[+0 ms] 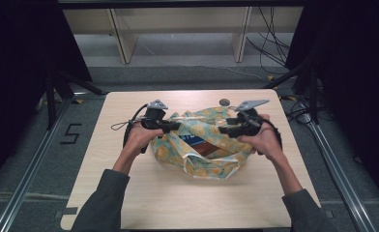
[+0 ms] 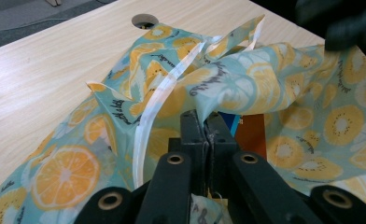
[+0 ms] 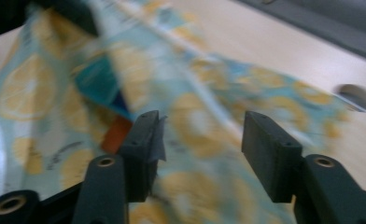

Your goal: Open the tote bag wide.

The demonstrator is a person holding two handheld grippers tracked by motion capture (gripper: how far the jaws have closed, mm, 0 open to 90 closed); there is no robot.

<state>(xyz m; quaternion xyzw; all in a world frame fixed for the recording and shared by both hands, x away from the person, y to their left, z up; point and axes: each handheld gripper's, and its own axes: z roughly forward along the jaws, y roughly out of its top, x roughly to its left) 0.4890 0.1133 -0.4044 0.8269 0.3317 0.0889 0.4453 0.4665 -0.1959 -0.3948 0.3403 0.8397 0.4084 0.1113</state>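
- Hold the bag (image 1: 202,145) by its rim with the left hand-held gripper (image 2: 204,122) — jaws clamped tight on a fold of the fabric beside the white hem.
- Bring the right hand-held gripper (image 3: 202,135) onto the opposite rim; jaws spread wide, nothing between them yet, fabric just beyond the pads.
- Pinch a single layer near the hem (not a bunched fold) so the mouth can be pulled apart evenly.
- Keep both grips level and pull outward, not upward — thin cloth likely to slip from a shallow bite.
- Location of the bag: centre of the worktop (image 1: 129,193), lying crumpled between both hands, mouth partly open toward the person.
- Material: thin, limp woven or coated fabric, teal ground printed with orange and kiwi slices, soft creases throughout.
- Contents: a flat boxy item (image 1: 203,146) inside, blue and rust-brown faces, stiff edges; exact kind cannot be told.
- Worktop: pale wood-grain laminate, smooth, with a round cable hole (image 1: 224,102) at the far edge.
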